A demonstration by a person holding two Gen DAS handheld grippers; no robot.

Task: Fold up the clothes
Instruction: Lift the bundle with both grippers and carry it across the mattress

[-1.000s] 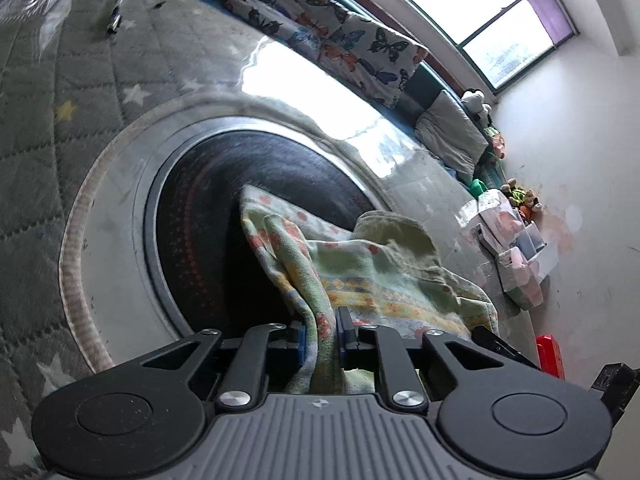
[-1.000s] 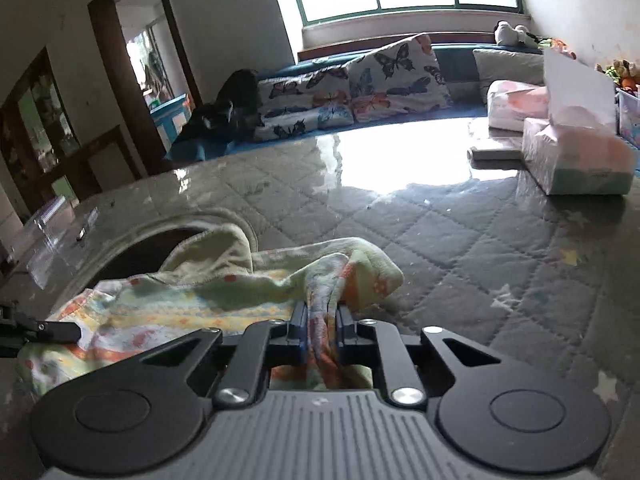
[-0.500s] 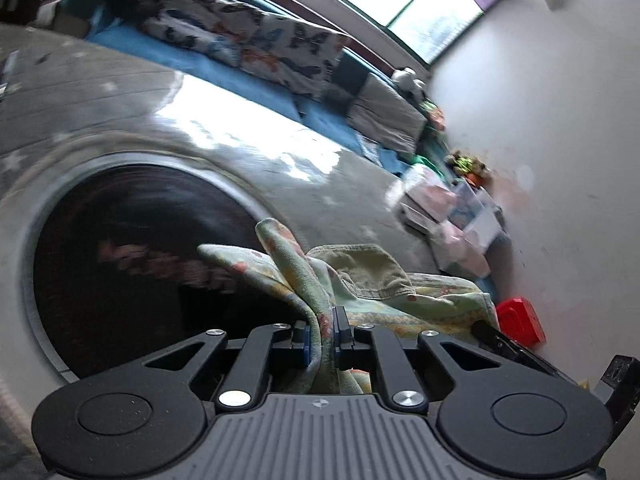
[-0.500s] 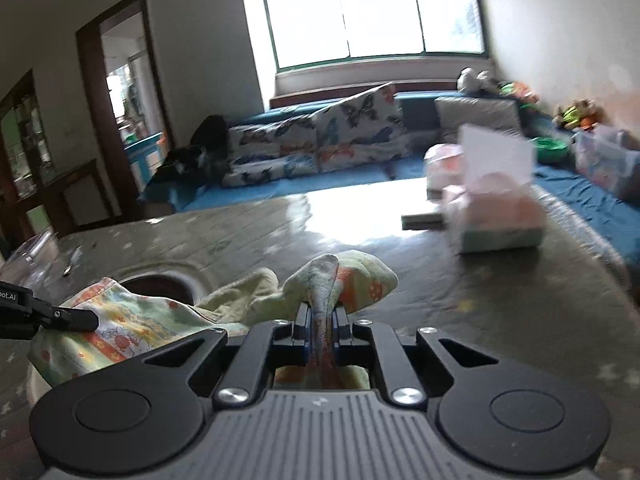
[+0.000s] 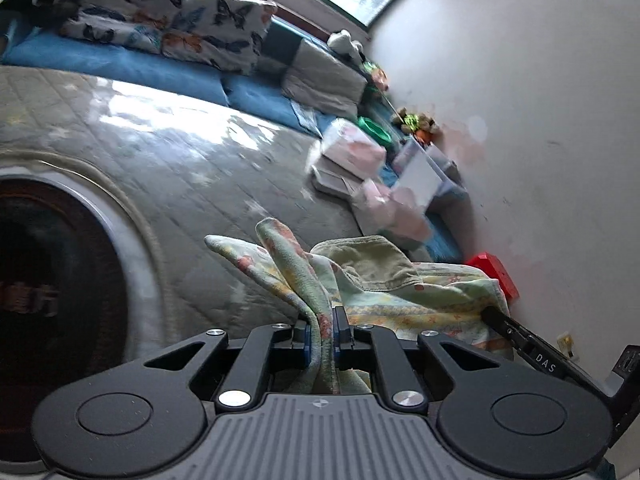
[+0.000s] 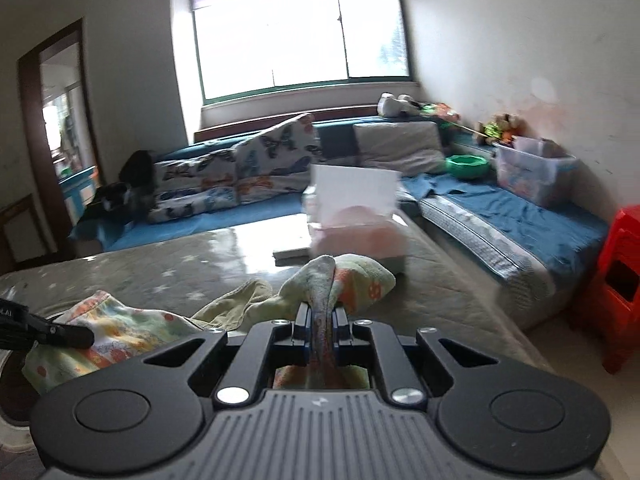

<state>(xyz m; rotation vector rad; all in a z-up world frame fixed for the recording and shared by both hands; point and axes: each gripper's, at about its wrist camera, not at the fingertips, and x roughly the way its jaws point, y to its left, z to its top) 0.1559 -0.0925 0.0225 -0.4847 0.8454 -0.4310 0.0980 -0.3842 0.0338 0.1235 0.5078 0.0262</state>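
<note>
A pale green flowered garment (image 5: 384,280) hangs stretched between both grippers above the quilted grey table cover (image 5: 192,168). My left gripper (image 5: 321,328) is shut on one bunched edge of it. In the right wrist view the same garment (image 6: 120,332) spreads to the left, and my right gripper (image 6: 321,328) is shut on another bunched edge. The right gripper's black fingertip (image 5: 496,316) shows at the garment's right edge in the left wrist view. The left gripper's fingertip (image 6: 68,334) shows at its left edge in the right wrist view.
A dark round inset (image 5: 52,280) lies in the table at the left. Tissue packs and a white card (image 6: 356,216) stand at the table's far side. Blue sofa cushions (image 6: 520,220), butterfly pillows (image 6: 248,172) and a red plastic stool (image 6: 616,288) surround the table.
Both grippers have lifted and swung right with the garment held between them. The round inset has slid to the left of the left wrist view; the far wall and sofa now fill both views.
</note>
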